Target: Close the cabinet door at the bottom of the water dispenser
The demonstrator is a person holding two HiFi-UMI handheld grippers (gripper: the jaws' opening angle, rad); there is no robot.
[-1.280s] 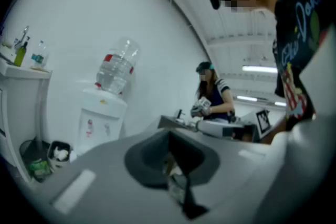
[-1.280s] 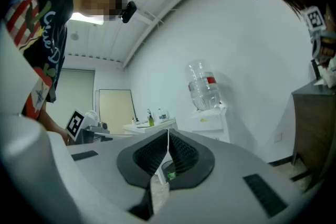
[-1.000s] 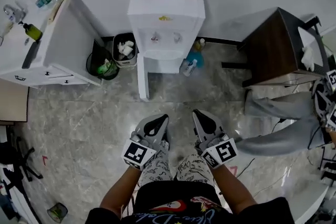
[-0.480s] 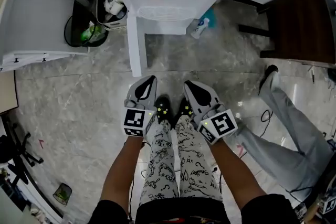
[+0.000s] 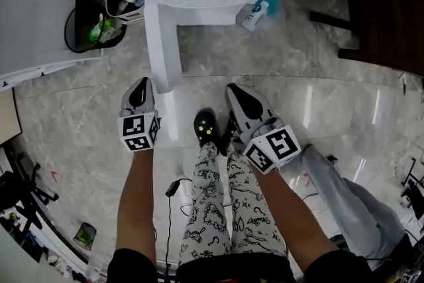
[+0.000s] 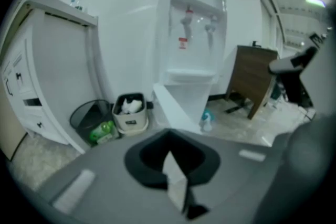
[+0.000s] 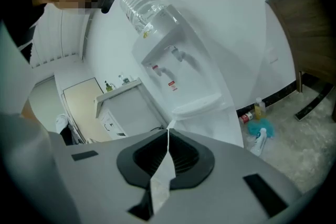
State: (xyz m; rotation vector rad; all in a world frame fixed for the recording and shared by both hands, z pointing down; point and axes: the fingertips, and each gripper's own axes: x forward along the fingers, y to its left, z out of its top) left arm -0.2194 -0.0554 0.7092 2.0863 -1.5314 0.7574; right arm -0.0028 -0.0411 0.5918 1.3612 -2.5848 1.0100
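Left gripper (image 5: 140, 91) shifted leftward; jaws together, empty. Open white cabinet door (image 5: 162, 50): free edge just ahead-right, slab pointing at person. Right gripper (image 5: 240, 97): jaws together, farther off.

Doodled white trousers (image 5: 211, 209), black shoe (image 5: 205, 128), dark top (image 5: 132, 267); grey left tool (image 5: 141, 83) and right tool (image 5: 234, 89) bear checkered marker cubes (image 5: 138, 132).

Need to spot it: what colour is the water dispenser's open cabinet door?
White. The cabinet door shows best in the left gripper view.
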